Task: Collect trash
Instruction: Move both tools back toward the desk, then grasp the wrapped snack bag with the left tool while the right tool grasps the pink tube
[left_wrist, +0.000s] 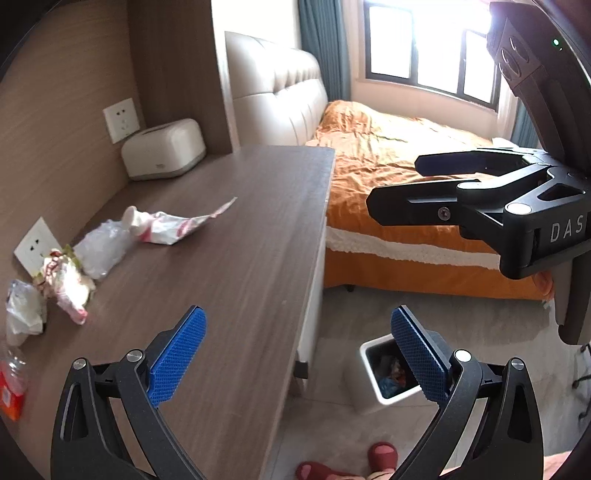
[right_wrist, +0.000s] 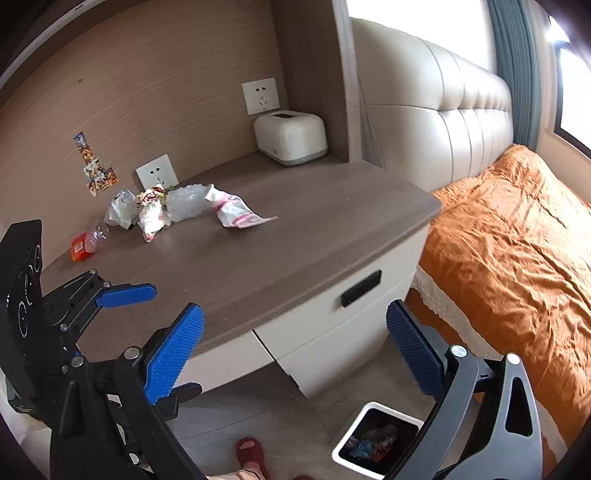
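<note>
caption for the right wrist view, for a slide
Open right gripper above desk strewn with wrappers, bin below.

In the left wrist view the orange-labelled bottle (left_wrist: 11, 384) is cut off by the dark lens edge at the lower left, and only part of it shows. The crumpled wrappers (left_wrist: 64, 280) beside the lower wall socket are blurred, so their print cannot be read. The right blue pad of the left hand-held gripper (left_wrist: 299, 356) covers part of the white bin (left_wrist: 364, 373), whose contents show only as coloured scraps. The red slippers (left_wrist: 382, 452) are cut by the bottom edge. In the right wrist view the stickers (right_wrist: 94, 166) on the wall panel are too small to make out.
</note>
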